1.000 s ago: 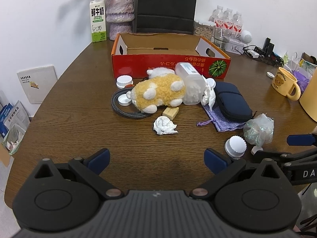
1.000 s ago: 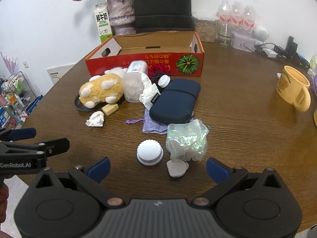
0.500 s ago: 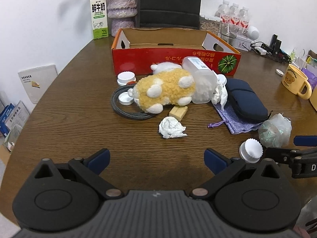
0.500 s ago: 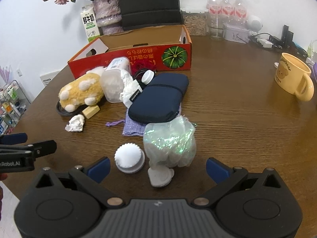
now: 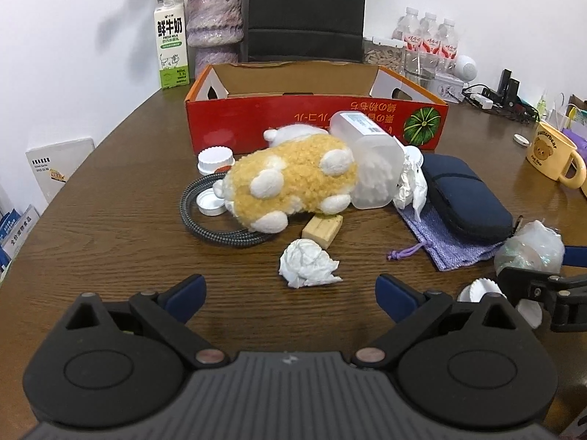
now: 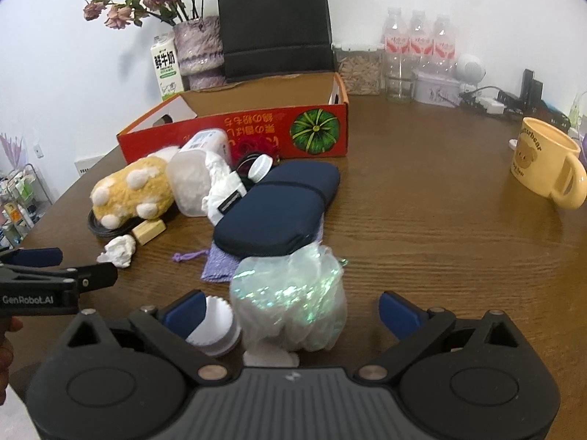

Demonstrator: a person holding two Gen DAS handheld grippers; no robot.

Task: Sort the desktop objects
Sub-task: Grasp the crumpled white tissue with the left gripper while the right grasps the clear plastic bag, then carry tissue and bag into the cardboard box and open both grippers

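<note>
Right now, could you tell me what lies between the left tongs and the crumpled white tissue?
Only bare wooden table: in the left wrist view, the open left tongs hover just short of the crumpled white tissue.

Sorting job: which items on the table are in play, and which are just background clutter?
In play:
- plush toy
- crumpled tissue
- wooden block
- navy case
- iridescent bag, between the closing right tongs, not gripped
- red box, likely the bin

Background:
- milk carton
- vase
- water bottles
- yellow mug
</note>
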